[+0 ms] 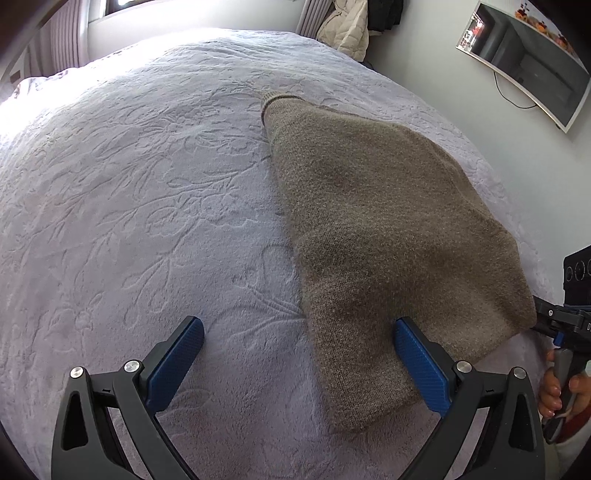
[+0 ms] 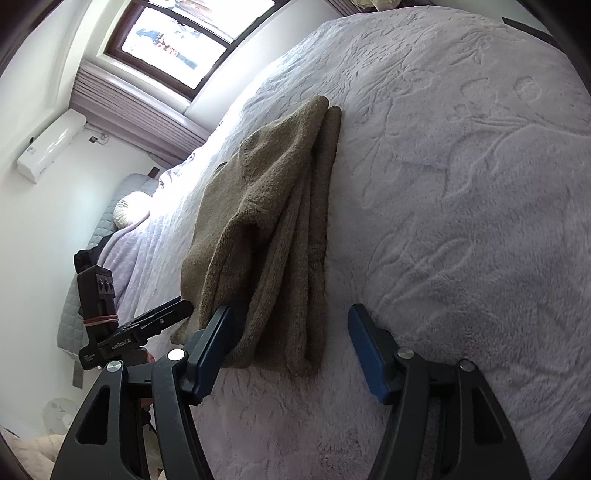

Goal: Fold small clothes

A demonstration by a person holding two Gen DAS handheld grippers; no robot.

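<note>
A brown knitted sweater [image 1: 384,236] lies folded in a long strip on the lilac bedspread [image 1: 147,206]. My left gripper [image 1: 299,363] is open, its right finger [image 1: 421,365] resting over the sweater's near end. In the right wrist view the sweater [image 2: 273,229] shows its stacked folded layers. My right gripper [image 2: 291,350] is open, low over the sweater's near end, with the left finger [image 2: 212,350] at the sweater's left edge. The other gripper [image 2: 118,332] shows at the left, and in the left wrist view [image 1: 565,325] at the right.
The bedspread [image 2: 461,221] covers the whole bed. A wall-mounted TV [image 1: 528,62] and hanging coats [image 1: 347,29] are beyond the bed's right side. A window [image 2: 177,37], an air conditioner [image 2: 51,144] and a pillow [image 2: 129,210] lie at the far left.
</note>
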